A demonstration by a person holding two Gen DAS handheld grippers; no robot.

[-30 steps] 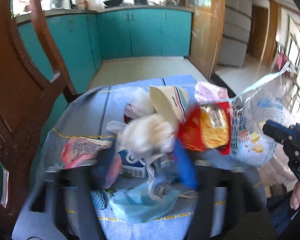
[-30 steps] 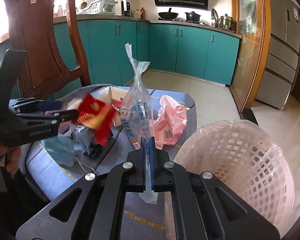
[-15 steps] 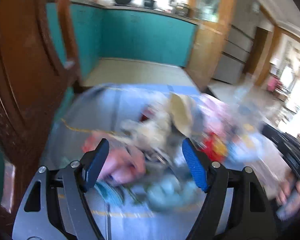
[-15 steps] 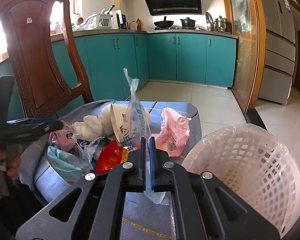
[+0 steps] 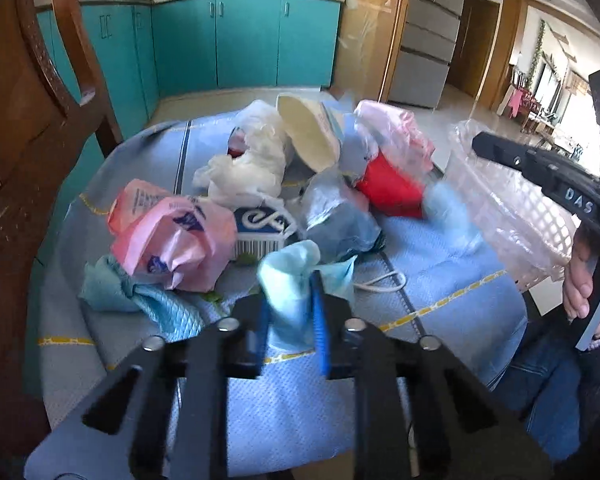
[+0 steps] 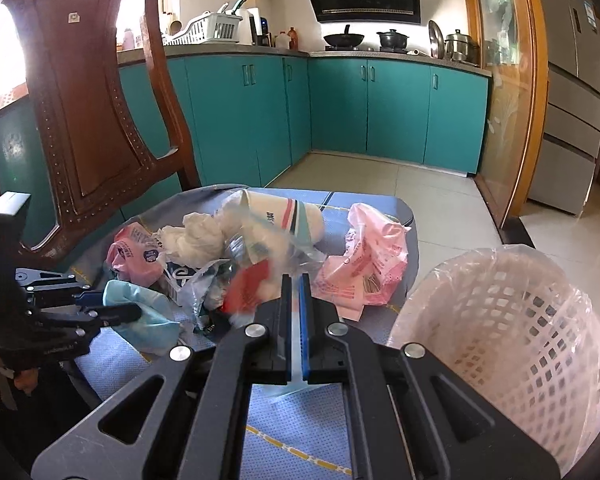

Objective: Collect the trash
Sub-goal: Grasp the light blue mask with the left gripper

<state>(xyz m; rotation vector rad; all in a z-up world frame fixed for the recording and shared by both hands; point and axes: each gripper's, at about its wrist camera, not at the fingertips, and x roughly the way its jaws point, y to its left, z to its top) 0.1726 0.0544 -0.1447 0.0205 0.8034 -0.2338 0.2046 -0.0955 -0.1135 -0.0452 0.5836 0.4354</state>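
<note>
One blue mask [image 5: 290, 300] between left tool [image 5: 290, 322] pads.

Left gripper [image 5: 290, 320] clamped on a light blue face mask [image 5: 290, 280] at the near edge of the trash pile.

Its jaws have just been closing and now press the crumpled mask from both sides. Behind it on the blue-clothed surface [image 5: 440, 256] lie a pink wrapper [image 5: 172, 240], a white tissue wad [image 5: 248, 168], a tipped paper cup [image 5: 308, 132] and a red packet [image 5: 388, 188]. The lined pink basket [image 5: 508, 204] stands at the right, beside the right gripper [image 5: 540, 168], held in a hand [image 5: 580, 284].
</note>
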